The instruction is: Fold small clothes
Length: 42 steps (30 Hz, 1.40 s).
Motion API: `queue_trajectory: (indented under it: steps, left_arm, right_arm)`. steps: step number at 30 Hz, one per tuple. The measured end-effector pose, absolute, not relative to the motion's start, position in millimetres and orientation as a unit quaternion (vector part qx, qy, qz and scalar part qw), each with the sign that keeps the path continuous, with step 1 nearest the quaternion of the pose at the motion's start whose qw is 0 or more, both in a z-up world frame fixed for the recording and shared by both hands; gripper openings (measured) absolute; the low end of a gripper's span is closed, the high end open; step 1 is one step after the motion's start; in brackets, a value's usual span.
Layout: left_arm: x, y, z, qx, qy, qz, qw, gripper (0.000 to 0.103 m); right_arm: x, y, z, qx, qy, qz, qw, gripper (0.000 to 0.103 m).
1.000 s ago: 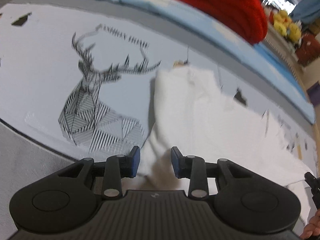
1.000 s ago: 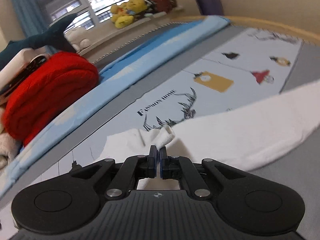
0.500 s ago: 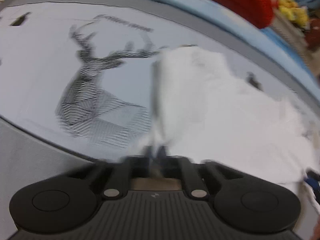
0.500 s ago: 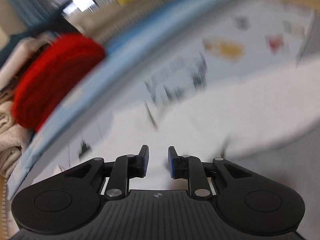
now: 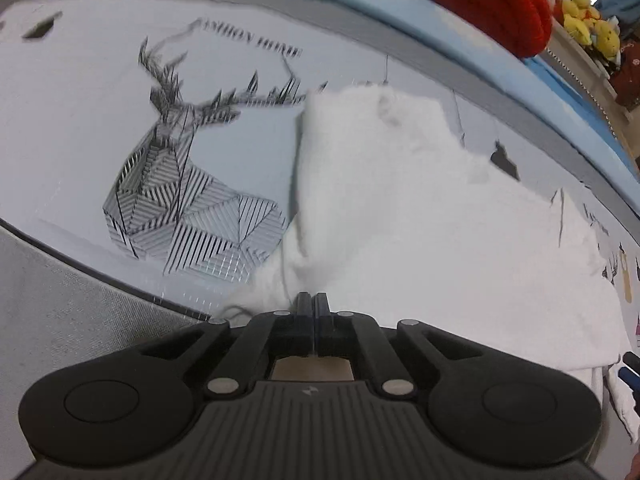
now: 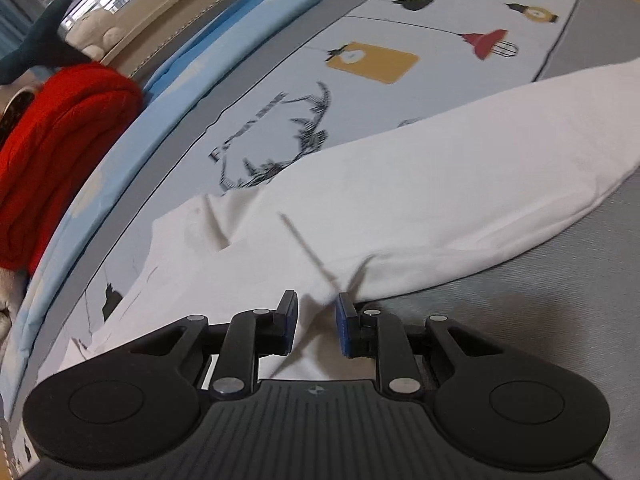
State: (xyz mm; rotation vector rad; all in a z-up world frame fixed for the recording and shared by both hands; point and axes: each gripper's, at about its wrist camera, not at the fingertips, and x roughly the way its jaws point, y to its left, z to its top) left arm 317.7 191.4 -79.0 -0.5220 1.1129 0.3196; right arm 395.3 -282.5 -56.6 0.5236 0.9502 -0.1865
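Right wrist view: we straddle the near hem of the white garment [image 6: 400, 200] with the right gripper [image 6: 318, 322], jaws parted.

Our left gripper [image 5: 310, 304] pinches the garment's near edge; its long axis runs across the deer-print sheet [image 5: 100, 120] between both hands.

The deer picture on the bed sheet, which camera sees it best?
The left wrist view. There the deer picture shows almost whole, head and antlers, beside the white garment. In the right wrist view the garment hides most of it, and only blurry antlers and some lettering peek out.
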Motion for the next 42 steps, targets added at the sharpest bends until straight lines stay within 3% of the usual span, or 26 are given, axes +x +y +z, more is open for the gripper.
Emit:
queue_trajectory:
  steps: [2,4,7,9,16,19,24,27,29,30,35,42]
  left_arm:
    - [319.8,178.9,-62.1,-0.214,0.490,0.126,0.835,0.011]
    - [324.8,170.3,-72.4,-0.214,0.522,0.102,0.819,0.020]
    - [320.7,164.7,-80.5,-0.217,0.540,0.107,0.806,0.021]
    - [321.3,159.4,-67.5,-0.193,0.528,0.101,0.821,0.026]
    - [326.4,143.4,-51.3,-0.199,0.511,0.077,0.832,0.030]
    - [329.0,131.7,-46.9,-0.186,0.501,0.063,0.843,0.040]
    - [326.8,123.5,-42.3,-0.180,0.491,0.060,0.850,0.041]
    - [326.2,125.1,-41.0,-0.186,0.485,0.062,0.852,0.041]
    - [324.1,127.0,-39.0,-0.182,0.481,0.061,0.855,0.041]
    - [322.5,128.9,-37.2,-0.180,0.480,0.062,0.857,0.041]
    - [316.5,151.7,-33.5,-0.191,0.472,0.085,0.856,0.041]
    - [308.6,195.4,-19.8,-0.234,0.449,0.125,0.853,0.041]
  right_arm:
    - [392.6,-294.2,-51.4,0.243,0.442,-0.091,0.859,0.022]
    - [392.2,-309.9,-47.6,0.239,0.431,-0.099,0.864,0.022]
    - [387.4,-345.8,-42.8,0.242,0.418,-0.124,0.867,0.024]
    - [382.8,-378.0,-40.5,0.249,0.408,-0.155,0.864,0.025]
    - [364.3,-498.1,-45.0,0.301,0.381,-0.258,0.835,0.039]
    - [352.9,-536.9,-54.4,0.330,0.373,-0.314,0.808,0.039]
    - [342.9,-563.8,-68.0,0.361,0.359,-0.340,0.791,0.039]
    - [349.3,-559.6,-68.2,0.347,0.352,-0.333,0.803,0.036]
    - [352.8,-559.4,-68.9,0.338,0.346,-0.340,0.807,0.007]
    - [353.5,-556.5,-66.8,0.330,0.338,-0.347,0.810,0.004]
    - [377.3,-481.2,-11.7,0.235,0.268,-0.323,0.876,0.004]
    - [381.8,-263.5,46.7,0.107,0.187,-0.040,0.976,0.004]
